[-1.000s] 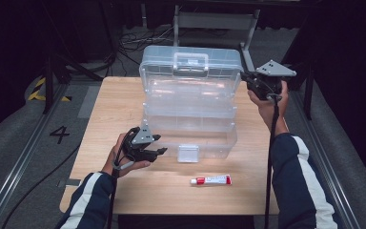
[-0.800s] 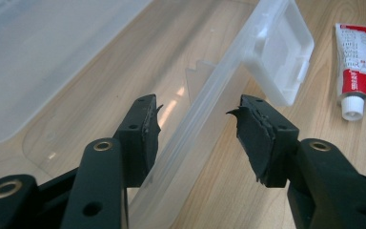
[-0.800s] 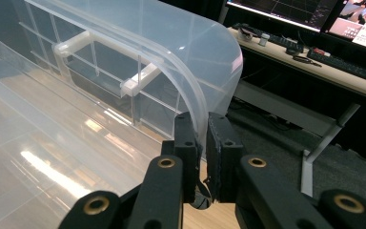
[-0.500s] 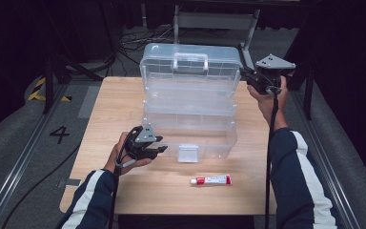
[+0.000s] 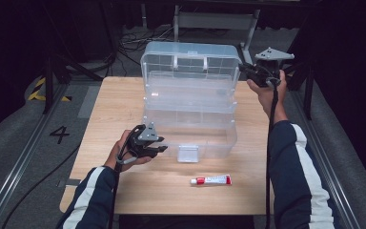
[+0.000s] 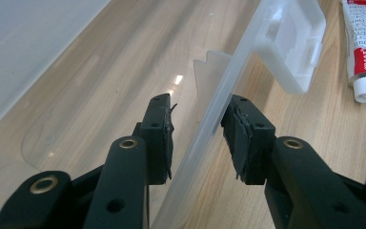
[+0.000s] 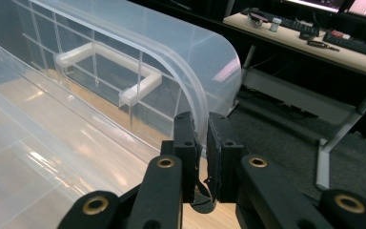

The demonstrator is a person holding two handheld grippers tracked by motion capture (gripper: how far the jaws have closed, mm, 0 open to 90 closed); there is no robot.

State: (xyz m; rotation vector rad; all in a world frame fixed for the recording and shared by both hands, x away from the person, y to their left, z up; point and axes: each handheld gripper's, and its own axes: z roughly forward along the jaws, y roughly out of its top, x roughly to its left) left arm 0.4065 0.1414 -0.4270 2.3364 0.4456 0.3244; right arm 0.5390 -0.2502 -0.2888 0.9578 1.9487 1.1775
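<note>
A clear plastic box (image 5: 188, 121) with a ribbed lid (image 5: 190, 64) stands open mid-counter (image 5: 105, 105). The right gripper (image 7: 201, 143) pinches the lid's curved edge. The left gripper (image 6: 198, 138), its jaws just closing, straddles the front wall, pads apart. A red-and-white tube (image 5: 211, 180) lies nearby.

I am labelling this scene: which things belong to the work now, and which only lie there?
In use:
- clear plastic storage box
- its raised clear lid
- left gripper
- right gripper

Lying about:
- small red-and-white tube
- wooden table
</note>
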